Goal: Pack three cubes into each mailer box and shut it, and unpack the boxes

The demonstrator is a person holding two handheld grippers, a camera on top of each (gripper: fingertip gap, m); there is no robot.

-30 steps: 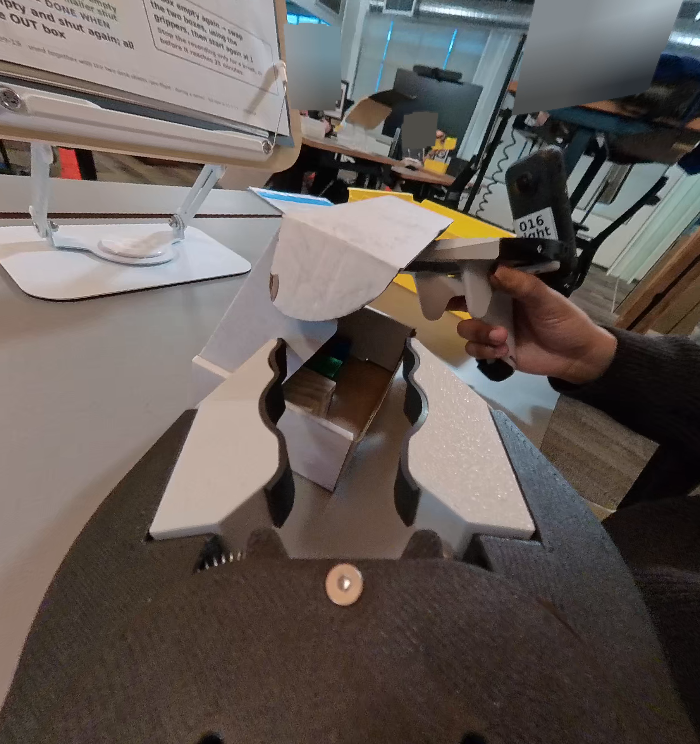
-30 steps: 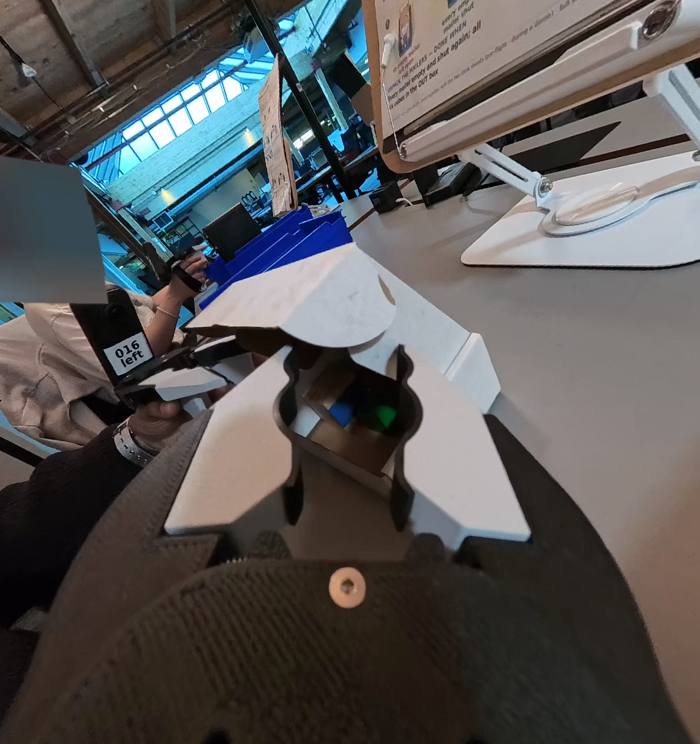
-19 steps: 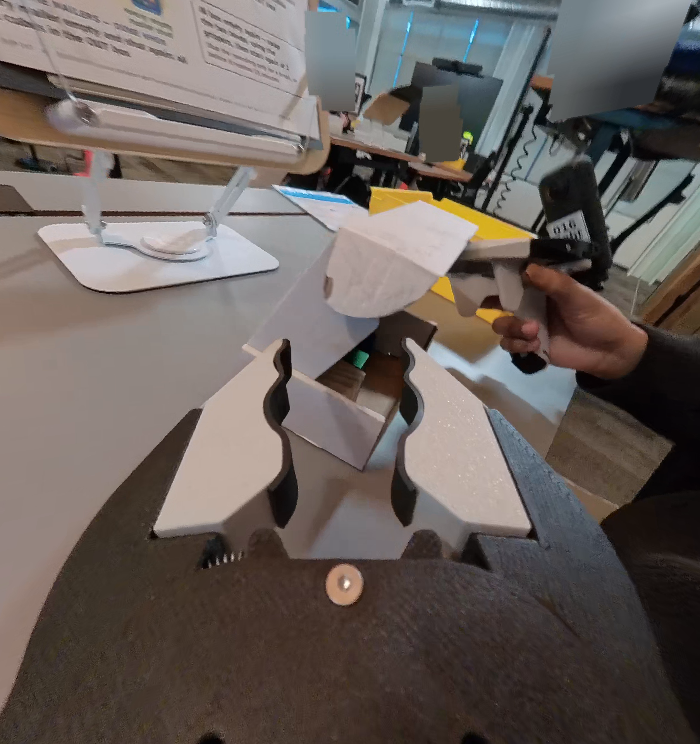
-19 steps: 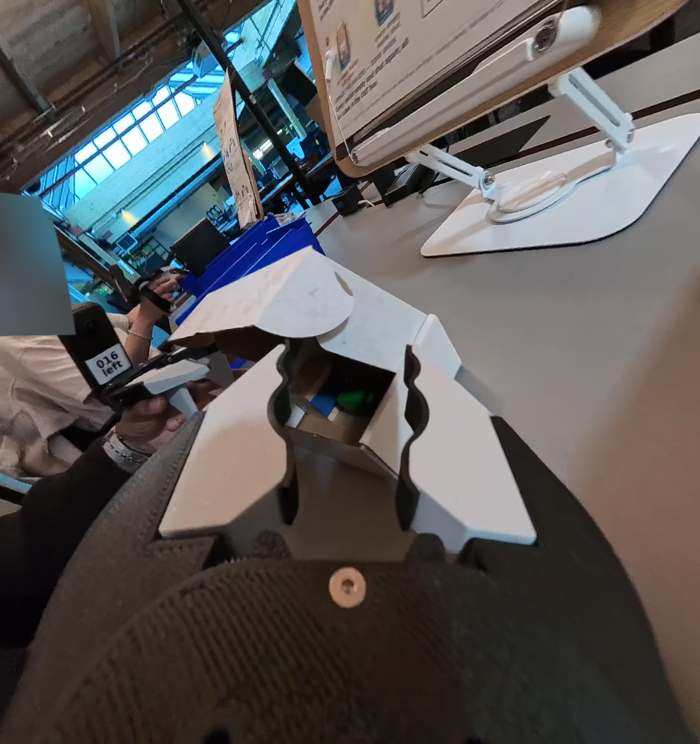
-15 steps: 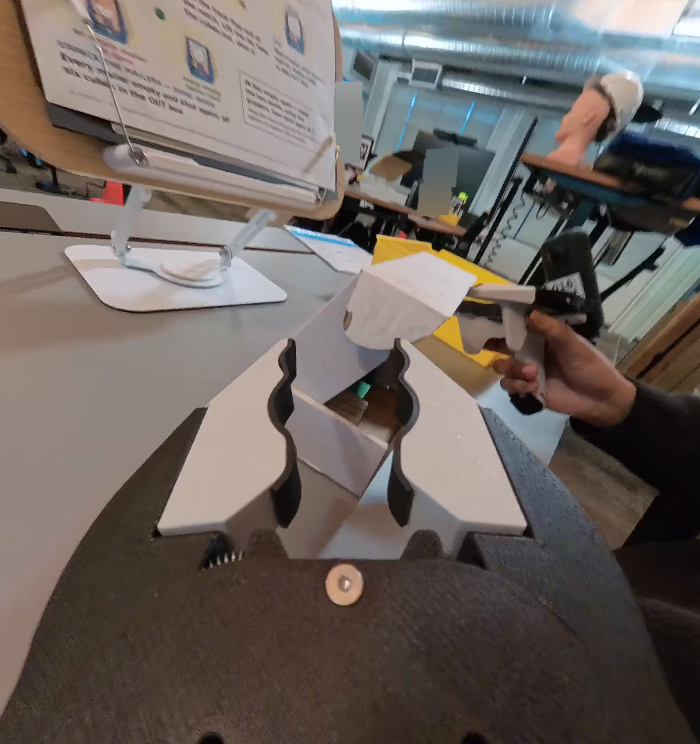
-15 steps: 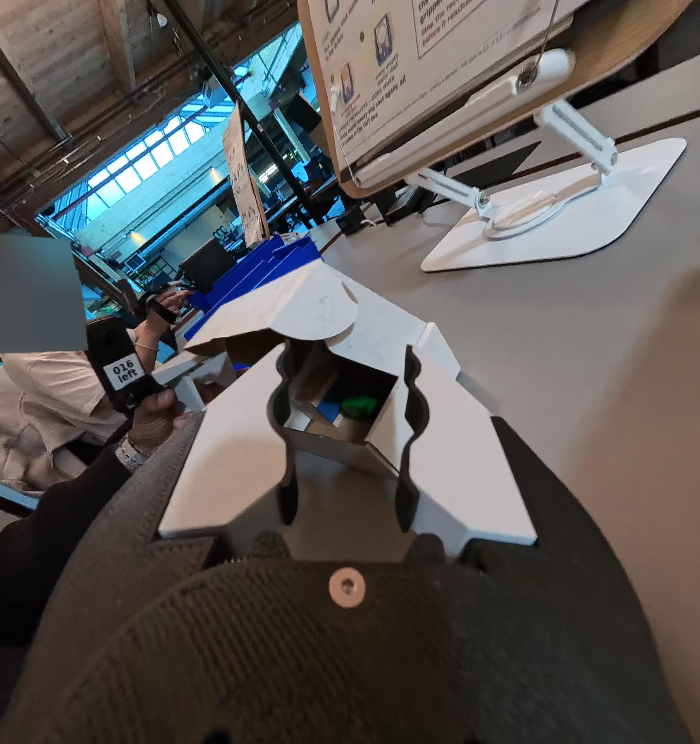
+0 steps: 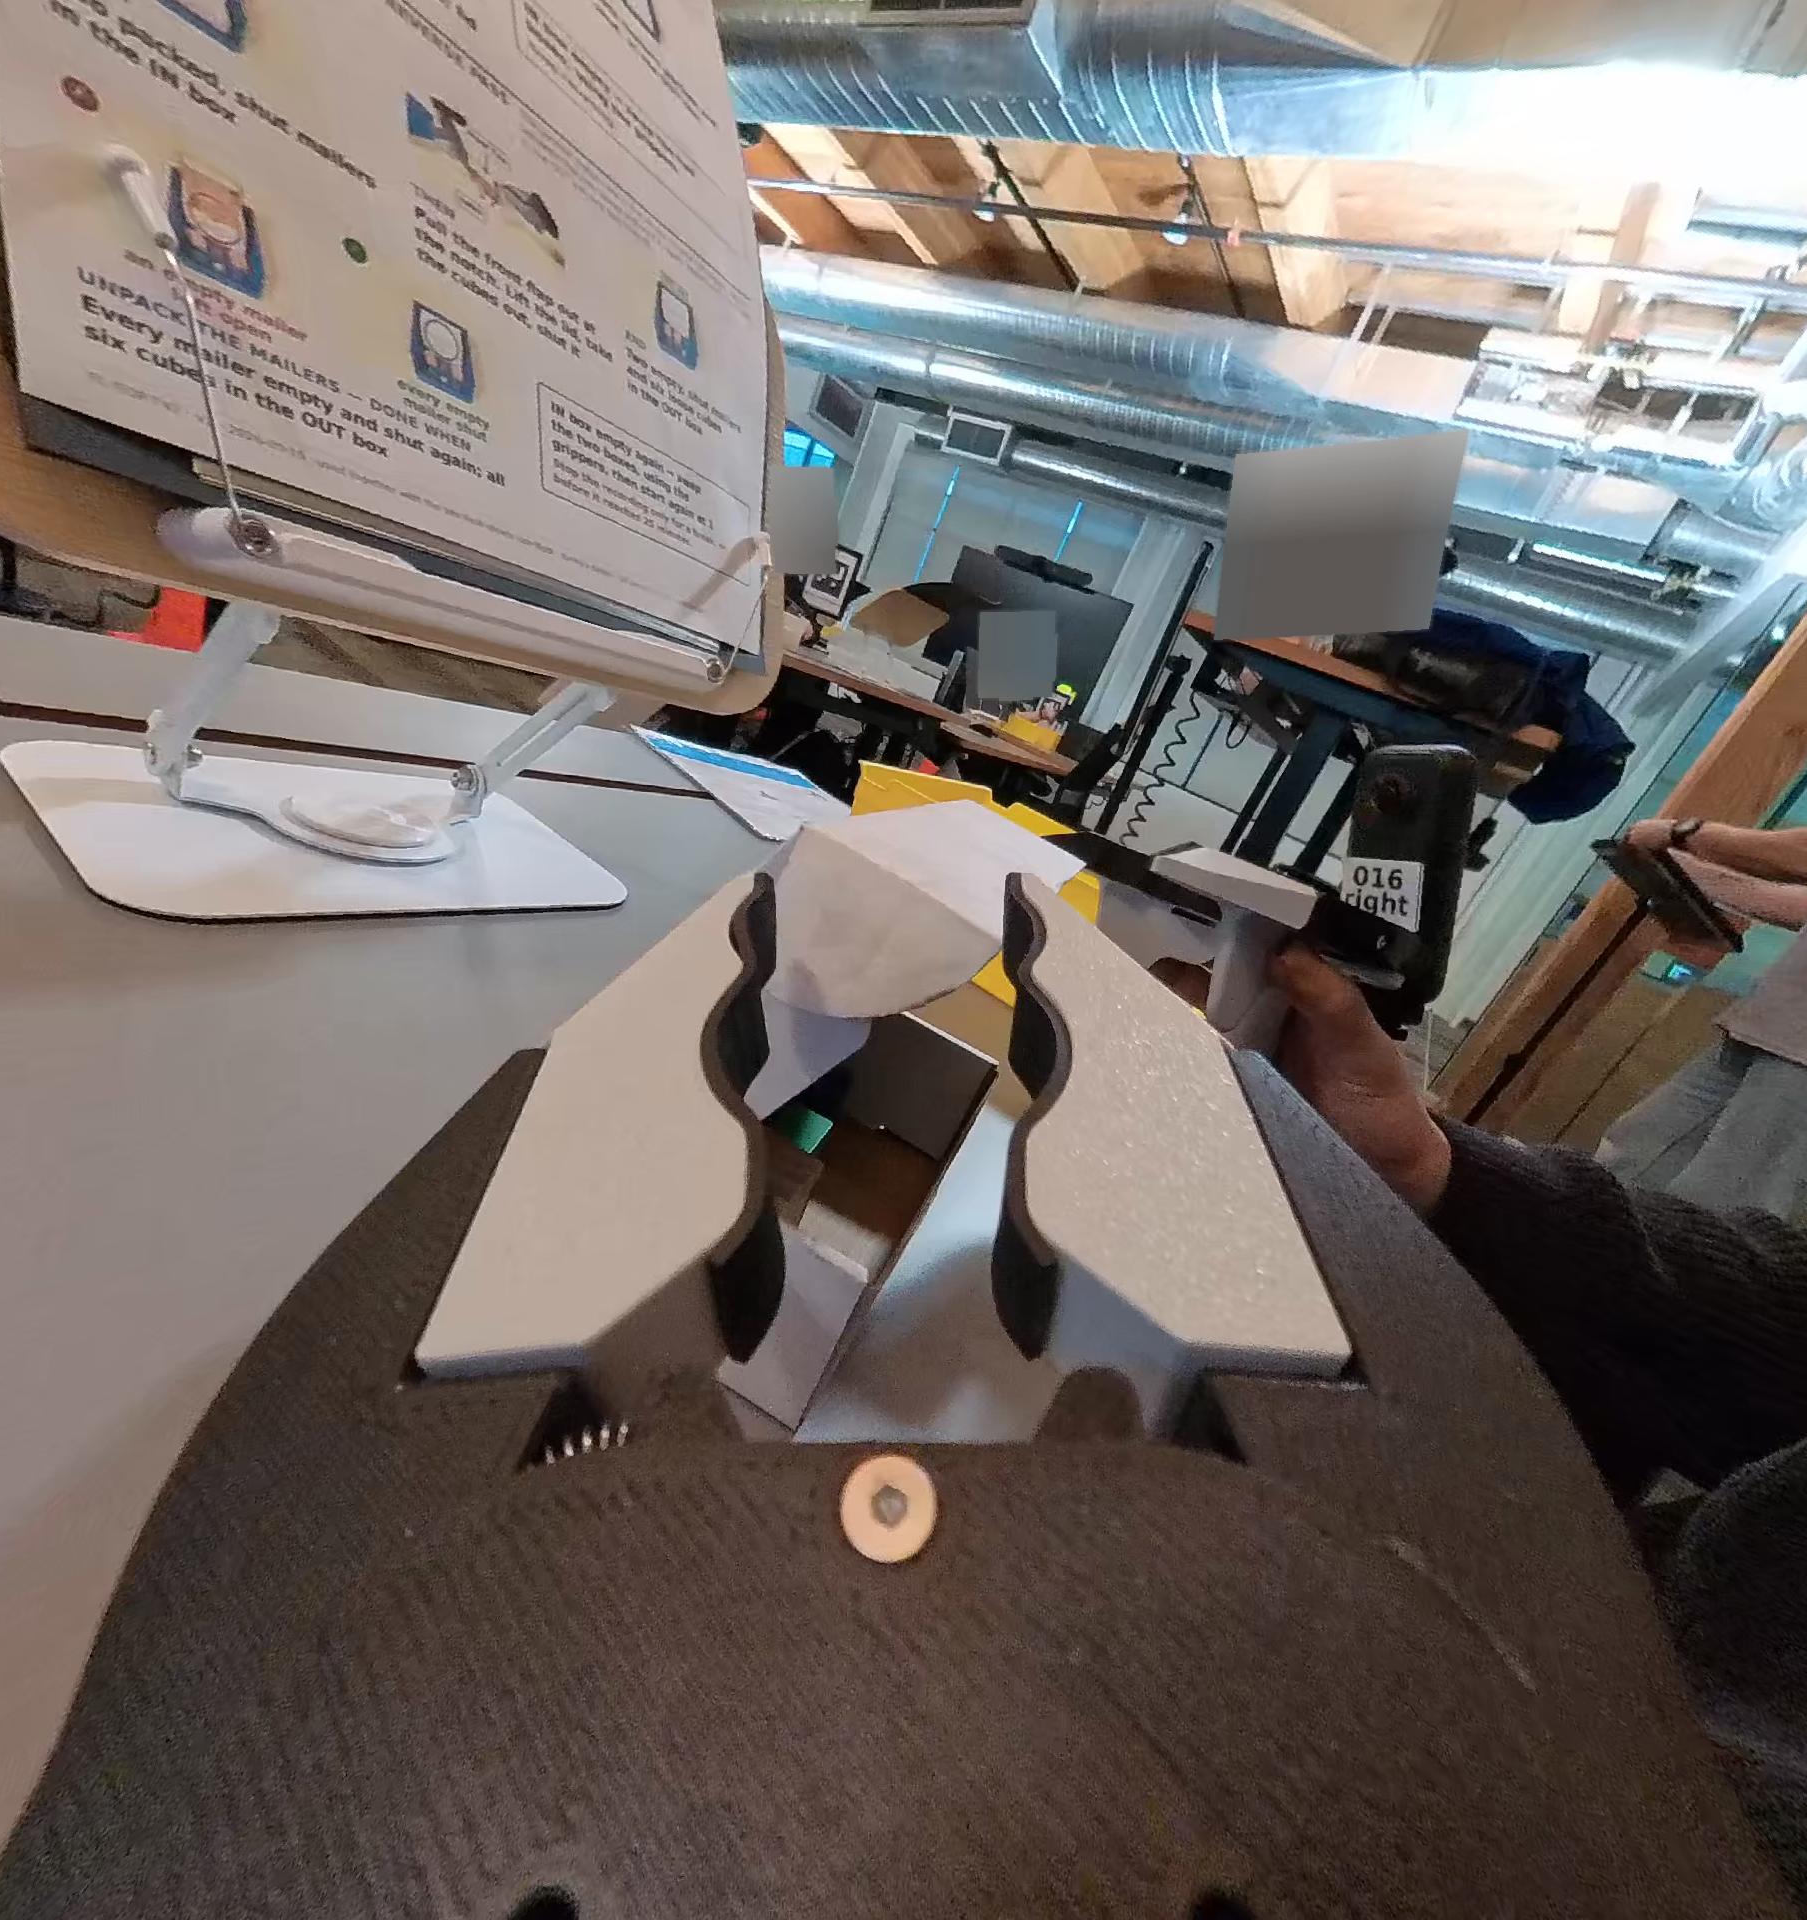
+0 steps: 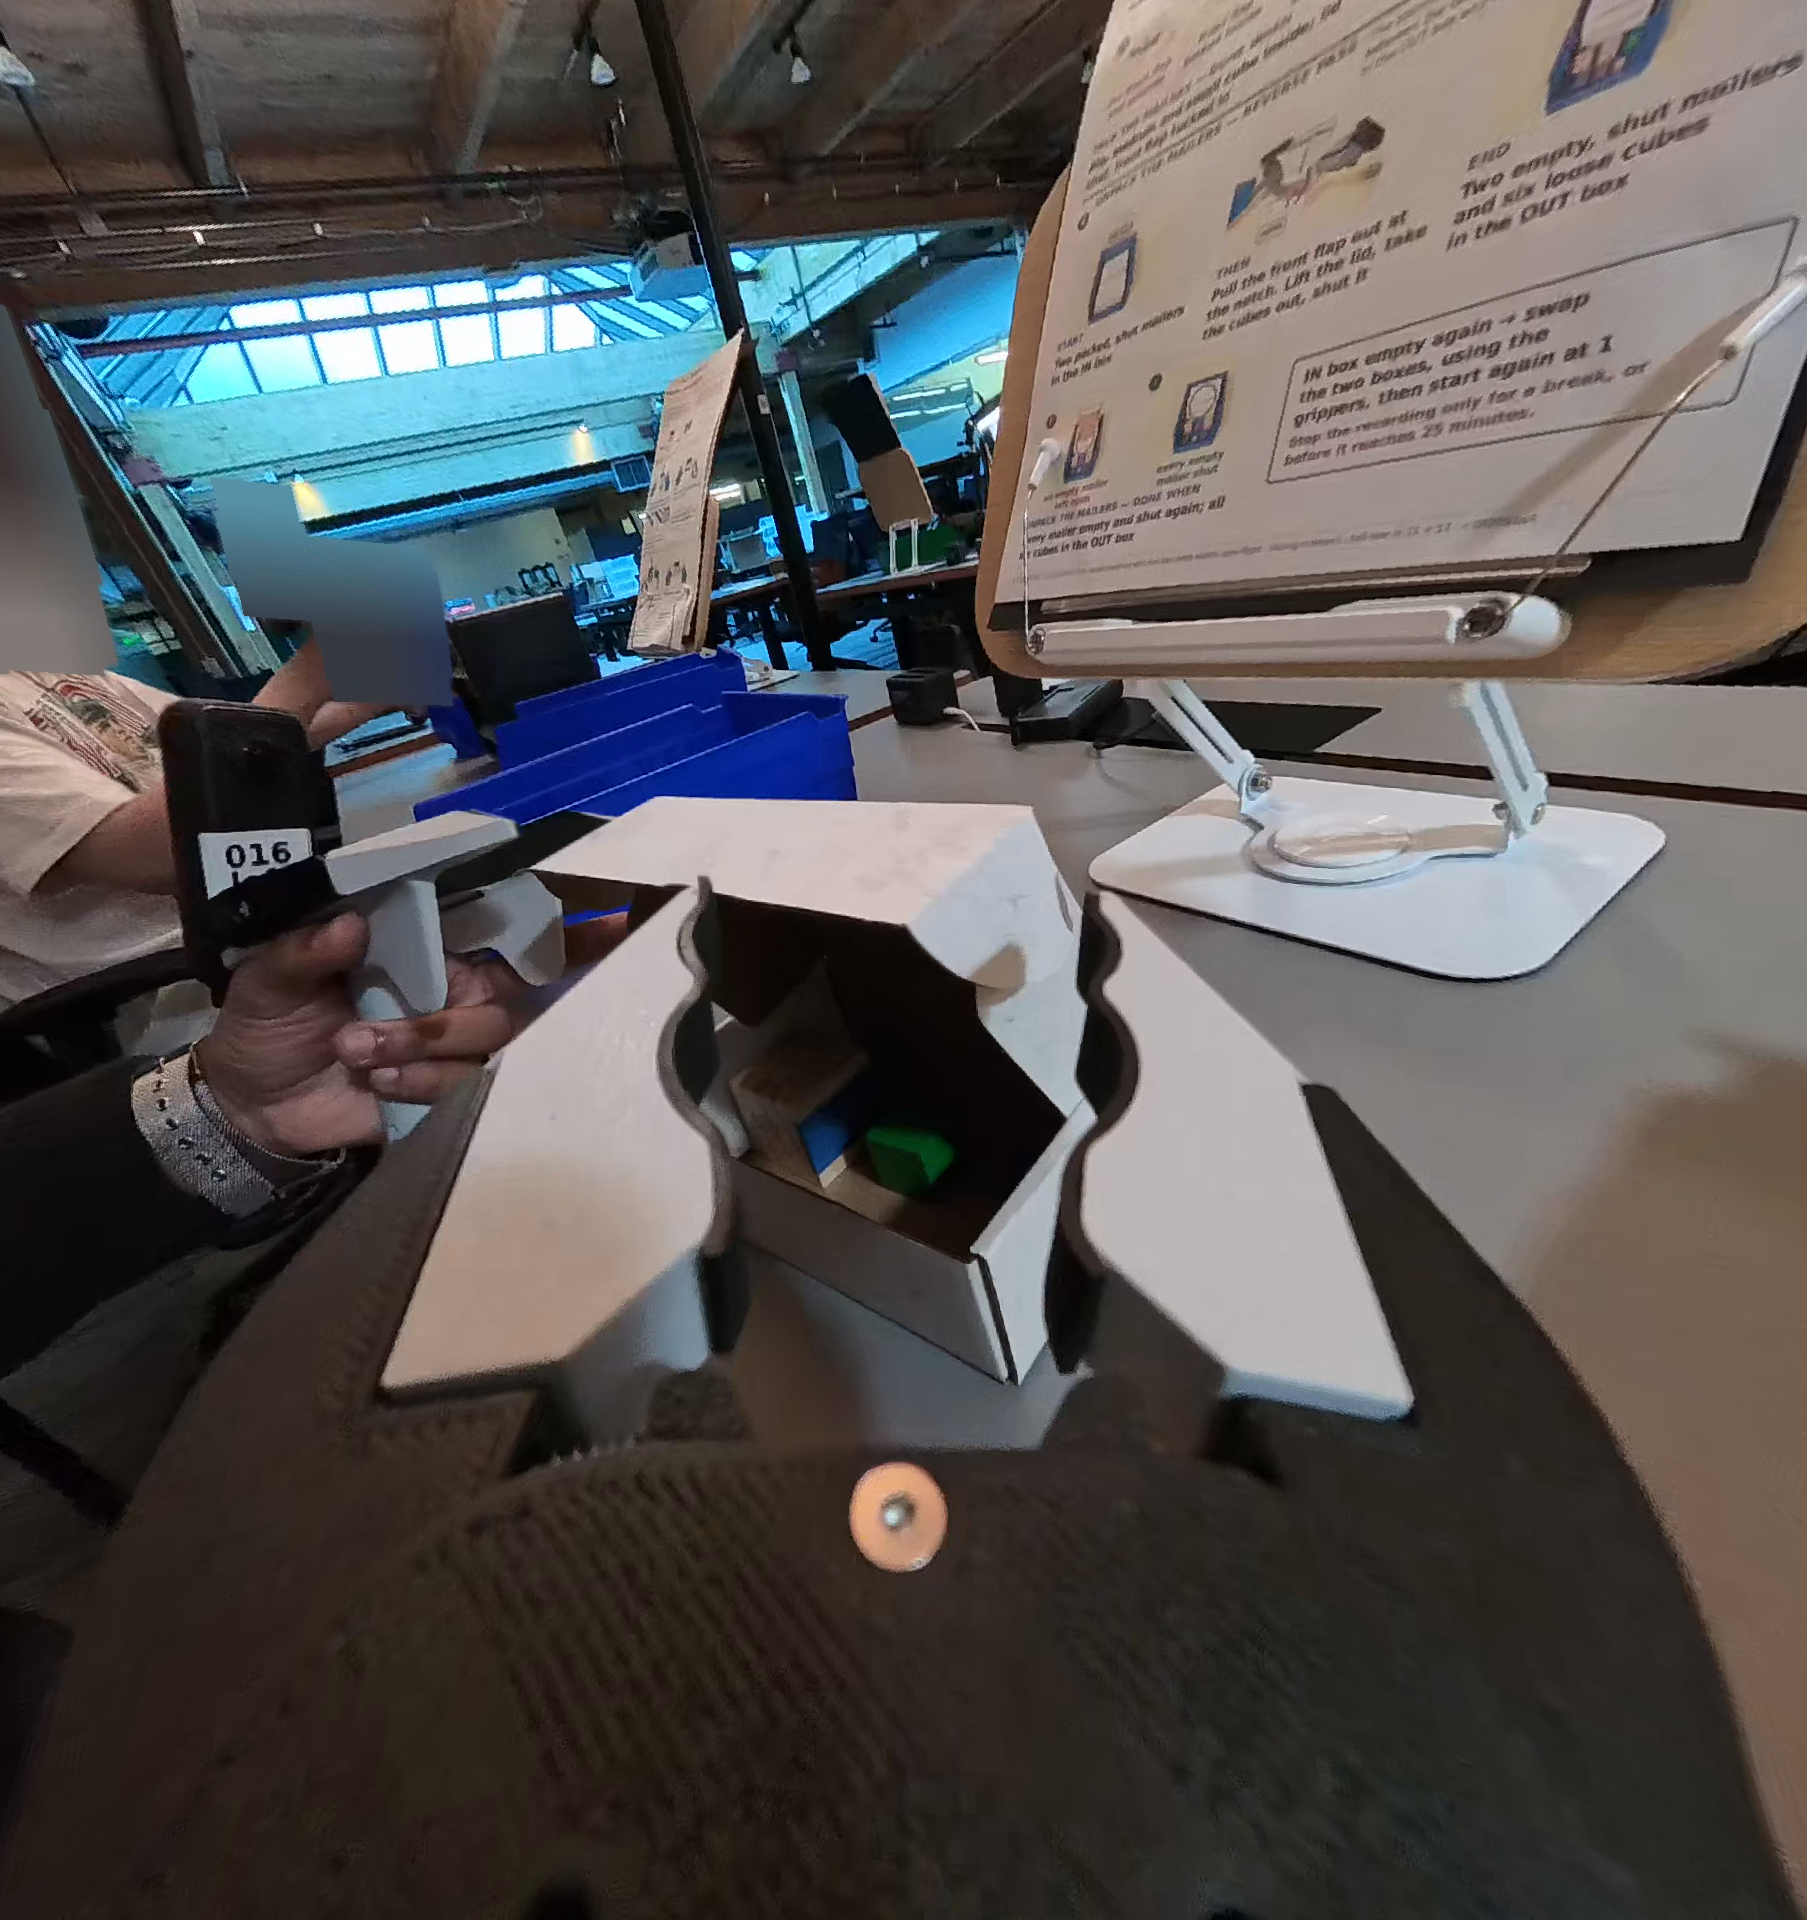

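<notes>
Both tongs gape, empty; white cardboard mailer box (image 8: 878,1278) mid-frame, lid half-raised, hiding all but green (image 8: 909,1155), blue (image 8: 833,1132), wooden cubes (image 8: 790,1081).

Each camera sits just behind its own fingers, low over the grey table (image 7: 203,1091) and close to the white mailer box (image 8: 878,1288). The left wrist view faces right; the right wrist view faces left. Both share the box and the far document stand (image 8: 1398,873).

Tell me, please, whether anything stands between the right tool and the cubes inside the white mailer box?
Partly: the raised lid overhangs the mailer box from above, but the side facing the right tool is open, leaving the green cube and blue cube visibly unobstructed.
</notes>
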